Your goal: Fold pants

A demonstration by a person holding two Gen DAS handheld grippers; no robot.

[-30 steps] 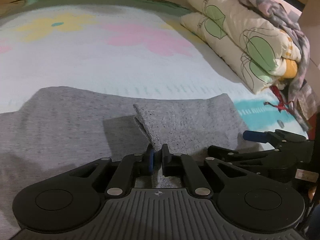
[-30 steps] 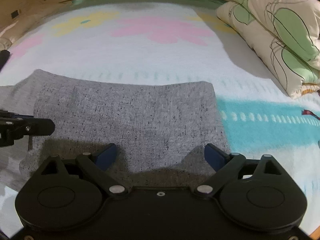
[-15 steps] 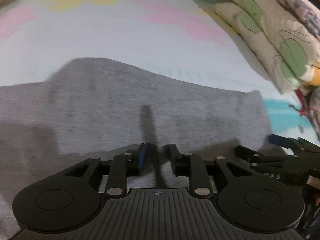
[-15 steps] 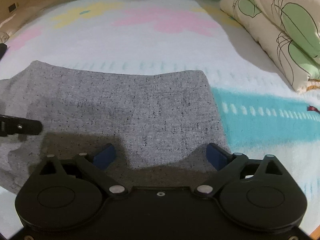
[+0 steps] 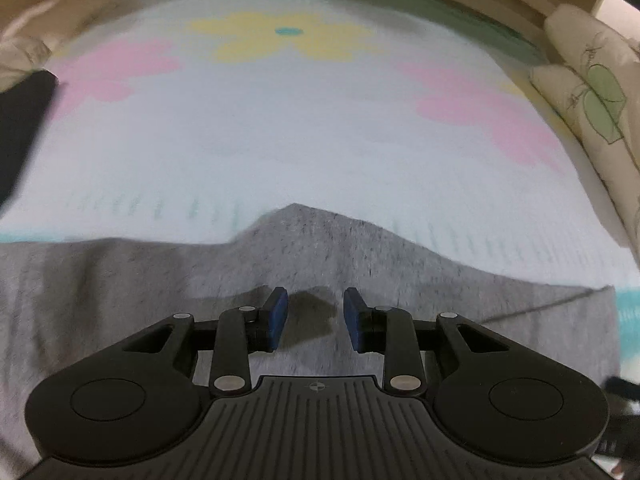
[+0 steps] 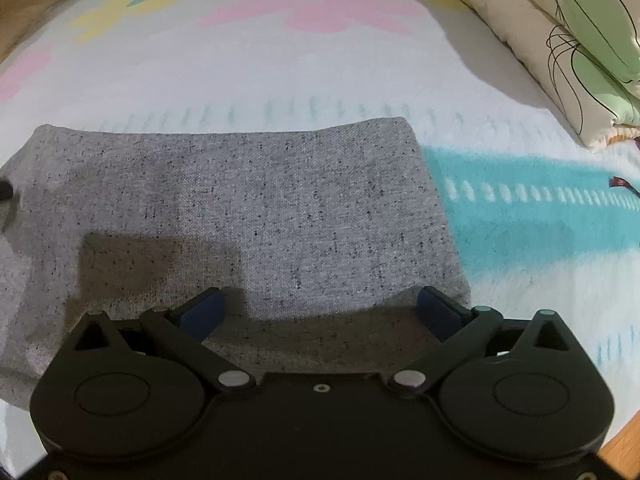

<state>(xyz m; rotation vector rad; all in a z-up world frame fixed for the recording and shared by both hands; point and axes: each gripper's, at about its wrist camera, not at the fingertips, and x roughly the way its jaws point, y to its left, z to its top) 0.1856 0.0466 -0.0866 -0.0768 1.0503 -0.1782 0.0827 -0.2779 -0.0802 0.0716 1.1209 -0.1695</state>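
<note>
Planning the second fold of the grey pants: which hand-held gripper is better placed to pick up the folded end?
Right, probably. The right hand-held gripper hangs wide open over the folded end of the grey pants, its corner beside one pad. The left hand-held gripper sits mid-fabric.

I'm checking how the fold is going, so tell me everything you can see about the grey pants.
The grey pants are a heathered, dark-flecked knit that looks like soft jersey. They lie flat on the flower-patterned bedspread, folded into a roughly rectangular panel with a straight edge beside the turquoise stripe. More cloth runs off leftward in the left wrist view, slightly rumpled. Gripper shadows fall on them. Neither gripper holds them; both hover above, fingers apart with nothing between.
</note>
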